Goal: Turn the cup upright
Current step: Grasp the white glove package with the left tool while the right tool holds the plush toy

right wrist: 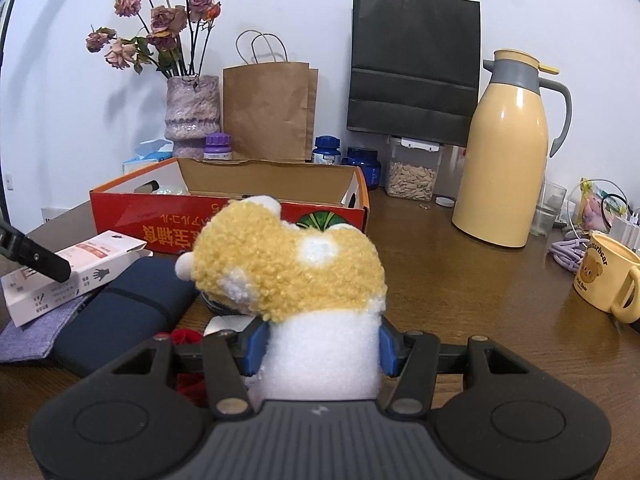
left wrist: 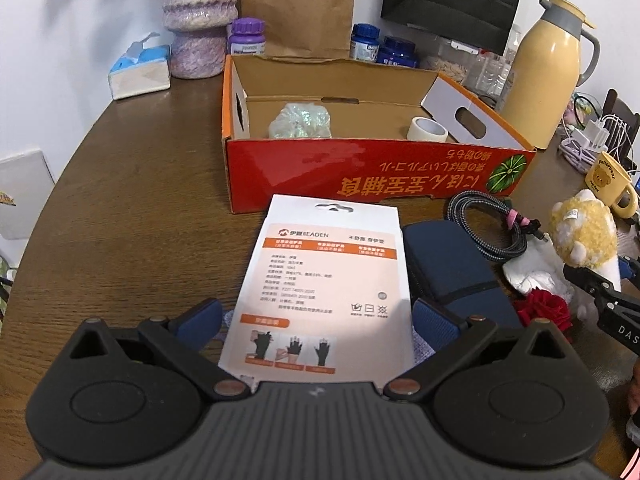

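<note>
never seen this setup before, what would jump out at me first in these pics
A fluffy yellow and white plush toy fills the middle of the right wrist view, squeezed between the right tool's blue pads. Behind it lies an open red cardboard box, and a tall yellow thermos jug stands at the right.

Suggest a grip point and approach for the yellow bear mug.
The yellow bear mug already stands upright, mouth up, handle sticking out on its right in the right wrist view. Probably pinch across the bare wall under the rim, coming from the near left, clear of the handle. The right gripper is clamped on a plush toy.
</note>
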Demonstrator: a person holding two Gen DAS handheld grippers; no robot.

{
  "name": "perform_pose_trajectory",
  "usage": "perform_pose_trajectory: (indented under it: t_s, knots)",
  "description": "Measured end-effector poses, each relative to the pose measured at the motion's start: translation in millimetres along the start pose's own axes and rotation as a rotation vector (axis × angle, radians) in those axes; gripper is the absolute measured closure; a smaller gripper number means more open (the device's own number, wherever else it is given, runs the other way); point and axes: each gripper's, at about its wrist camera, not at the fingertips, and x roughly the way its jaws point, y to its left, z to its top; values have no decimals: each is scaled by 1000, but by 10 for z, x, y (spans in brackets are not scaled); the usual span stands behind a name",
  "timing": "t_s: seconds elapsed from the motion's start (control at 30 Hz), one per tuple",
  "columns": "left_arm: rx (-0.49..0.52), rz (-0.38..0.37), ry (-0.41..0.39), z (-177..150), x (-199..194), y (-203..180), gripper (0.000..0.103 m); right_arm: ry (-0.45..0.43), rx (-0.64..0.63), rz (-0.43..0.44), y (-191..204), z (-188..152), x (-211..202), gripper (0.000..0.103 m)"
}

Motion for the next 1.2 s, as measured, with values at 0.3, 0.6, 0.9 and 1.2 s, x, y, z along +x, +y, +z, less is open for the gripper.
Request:
perform_pose_trajectory:
  t_s: [0.3, 0.6, 0.9, 1.2]
  knots:
    - [30, -25, 41, 41, 111, -28, 0, 6, 1, -8, 3, -1, 13, 50]
    - [-34, 3, 46, 0, 209, 24, 0, 3, 4, -5, 8, -9, 10, 50]
    - [-65, 68, -59, -170, 91, -75, 4, -8, 5, -2, 2, -24, -8, 50]
    - [-83, 103, -170, -283, -189, -155, 4, -21, 7, 1, 1, -32, -24, 50]
